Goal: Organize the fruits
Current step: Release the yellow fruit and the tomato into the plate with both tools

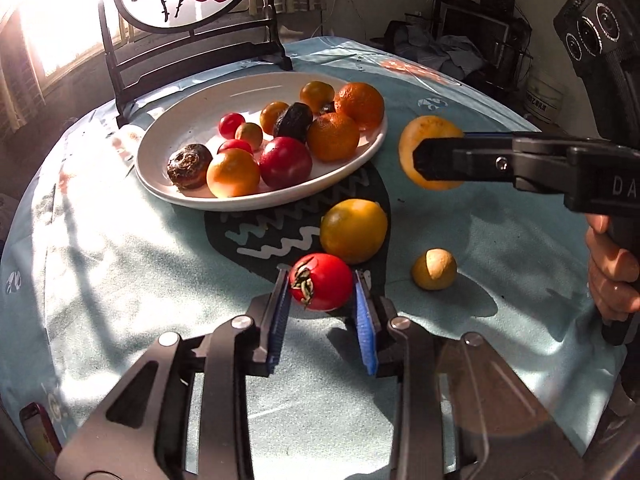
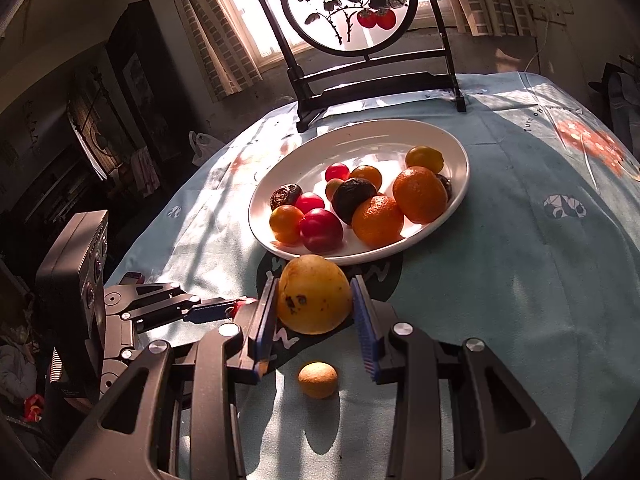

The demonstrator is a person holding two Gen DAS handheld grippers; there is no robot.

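The red tomato (image 1: 321, 281) is glossy, with a dried green stem cap turned toward nine o'clock. It sits on the blue tablecloth (image 1: 120, 272), between the blue pads of the left gripper (image 1: 323, 286), whose jaws are clamped on its sides. The right gripper (image 2: 314, 294) grips a larger yellow fruit (image 2: 314, 294) with dark blemishes on its skin; in the left wrist view this fruit appears raised off the cloth, though the angle makes that hard to confirm.

At eleven o'clock from the tomato stands a white oval plate (image 1: 176, 148) loaded with oranges, small red and yellow tomatoes and a couple of dark, wrinkled fruits. A yellow lemon (image 1: 353, 230) lies just beyond the tomato at one o'clock, very close to it. A small yellow fruit (image 1: 434, 269) rests at three o'clock, apart from both. A dark-framed round screen (image 2: 352, 4) painted with red fruit stands at the table's far edge.

A hand (image 1: 614, 268) wraps the right gripper's handle at the right edge. Both grippers tilt downward toward the table.
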